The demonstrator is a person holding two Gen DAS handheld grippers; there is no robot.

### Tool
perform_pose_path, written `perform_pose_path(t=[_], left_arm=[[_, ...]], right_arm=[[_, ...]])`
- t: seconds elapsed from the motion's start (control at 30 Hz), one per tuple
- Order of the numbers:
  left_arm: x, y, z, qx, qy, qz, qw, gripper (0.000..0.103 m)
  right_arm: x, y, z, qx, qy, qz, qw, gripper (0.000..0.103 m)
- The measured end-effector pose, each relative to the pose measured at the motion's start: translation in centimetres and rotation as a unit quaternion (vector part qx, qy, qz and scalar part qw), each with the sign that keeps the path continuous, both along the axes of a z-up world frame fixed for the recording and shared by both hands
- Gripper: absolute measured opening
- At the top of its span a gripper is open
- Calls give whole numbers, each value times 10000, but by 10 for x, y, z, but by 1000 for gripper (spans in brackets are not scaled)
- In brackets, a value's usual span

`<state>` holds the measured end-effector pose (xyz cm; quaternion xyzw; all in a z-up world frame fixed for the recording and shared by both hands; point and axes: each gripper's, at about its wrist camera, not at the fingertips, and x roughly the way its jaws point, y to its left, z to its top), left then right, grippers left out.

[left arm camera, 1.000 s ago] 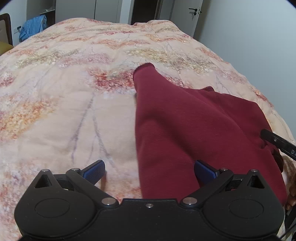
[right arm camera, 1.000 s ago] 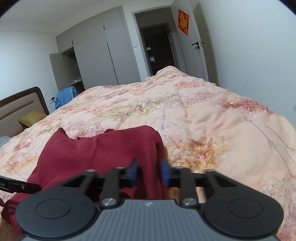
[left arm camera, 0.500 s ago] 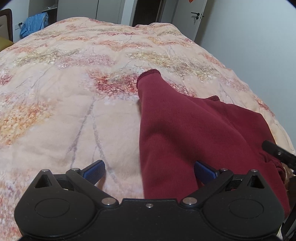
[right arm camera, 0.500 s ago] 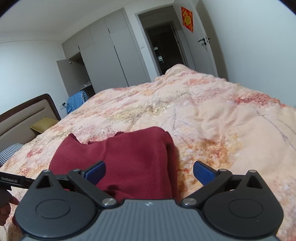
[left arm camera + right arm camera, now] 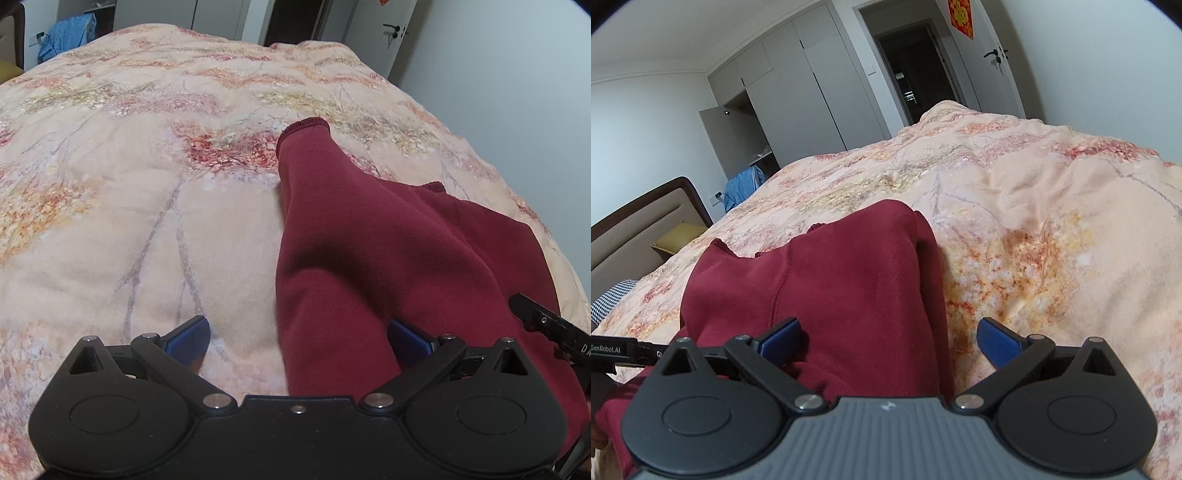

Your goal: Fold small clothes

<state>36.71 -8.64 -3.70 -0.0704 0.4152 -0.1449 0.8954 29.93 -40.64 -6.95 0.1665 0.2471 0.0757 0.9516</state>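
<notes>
A dark red knit garment (image 5: 369,258) lies partly folded on the floral bed cover (image 5: 129,184), one sleeve cuff pointing toward the far side. My left gripper (image 5: 299,341) is open, straddling the garment's near left edge, with its right pad (image 5: 410,341) over the cloth and its left pad over the cover. In the right wrist view the same garment (image 5: 849,280) fills the lower left. My right gripper (image 5: 888,339) is open over its near right edge, pads apart from the cloth. The tip of the right gripper (image 5: 550,325) shows at the left view's right edge.
The bed cover (image 5: 1034,221) stretches far and to the right. A headboard (image 5: 646,221) and a yellow pillow (image 5: 677,240) lie at the left, a blue cloth (image 5: 742,184) by the open wardrobe (image 5: 746,136). A doorway (image 5: 916,74) and white door stand beyond the bed.
My right gripper went from nearly shut over the garment's edge to wide open and dipped lower. The left gripper stayed open and edged closer to the bed.
</notes>
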Motion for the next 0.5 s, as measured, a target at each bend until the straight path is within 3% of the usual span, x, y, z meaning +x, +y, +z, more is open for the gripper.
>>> perform_pose_path(t=[0.07, 0.23, 0.33, 0.37, 0.4, 0.5], left_arm=[[3, -1, 2, 51, 50, -58, 10000, 103], [6, -7, 9, 275, 90, -159, 9995, 100], [3, -12, 15, 329, 49, -316, 9989, 87], [2, -13, 18, 300, 49, -381, 9988, 78], [1, -13, 20, 240, 61, -450, 9987, 64], [-4, -18, 28, 225, 20, -539, 9983, 48]], right_arm=[[-4, 2, 1, -51, -71, 11, 10000, 100], [-8, 6, 6, -73, -150, 214, 9996, 82], [-7, 8, 10, -70, -92, 283, 9995, 72], [-7, 8, 12, -58, -81, 312, 9995, 67], [-7, 8, 13, -35, -67, 349, 9994, 57], [-12, 11, 21, -171, -96, 284, 9994, 31]])
